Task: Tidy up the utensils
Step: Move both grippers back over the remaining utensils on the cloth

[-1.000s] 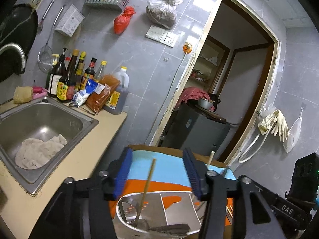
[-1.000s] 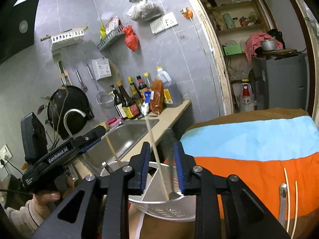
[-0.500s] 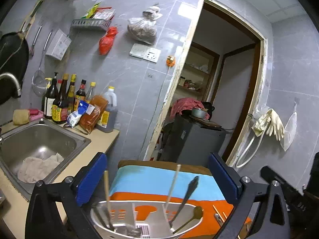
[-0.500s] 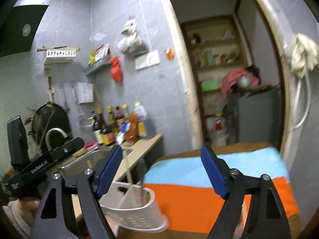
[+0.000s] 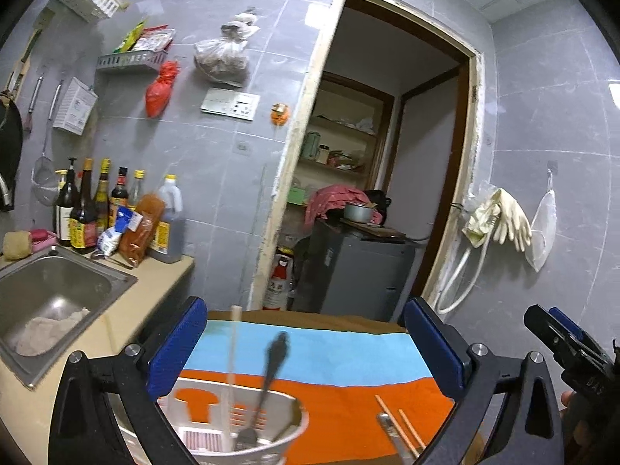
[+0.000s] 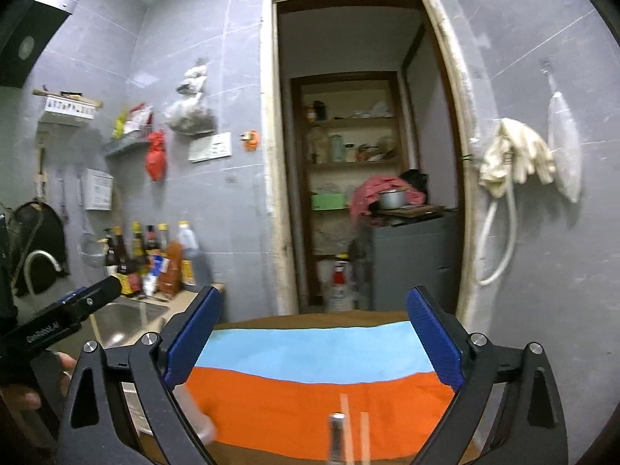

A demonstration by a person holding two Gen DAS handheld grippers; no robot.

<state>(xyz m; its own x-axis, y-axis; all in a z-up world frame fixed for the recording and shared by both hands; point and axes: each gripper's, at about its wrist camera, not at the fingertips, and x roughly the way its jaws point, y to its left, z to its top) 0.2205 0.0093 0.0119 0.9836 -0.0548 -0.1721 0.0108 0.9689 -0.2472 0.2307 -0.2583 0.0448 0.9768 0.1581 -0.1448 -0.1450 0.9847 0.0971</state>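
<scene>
A white slotted utensil holder (image 5: 240, 426) stands on the orange-and-blue cloth (image 5: 310, 348), just below my left gripper (image 5: 306, 348). A pale chopstick (image 5: 233, 356) and a black-handled utensil (image 5: 273, 364) stand in it. The left gripper is open, its blue pads wide apart with nothing between them. My right gripper (image 6: 314, 341) hangs over the same cloth (image 6: 310, 391), its jaws still opening and empty. A metal utensil handle (image 6: 335, 438) and two loose chopsticks (image 6: 345, 418) lie on the cloth below it. They also show in the left wrist view as chopsticks (image 5: 403, 422).
A steel sink (image 5: 50, 302) with a rag in it sits in the beige counter on the left. Sauce bottles (image 5: 100, 209) line the wall behind it. A doorway (image 6: 360, 178) with a grey cabinet (image 5: 348, 271) lies ahead. Gloves (image 6: 515, 159) hang on the right wall.
Both grippers have opened wide and drawn back and upward from the holder. The chopsticks they were closed around now stand free in the holder.
</scene>
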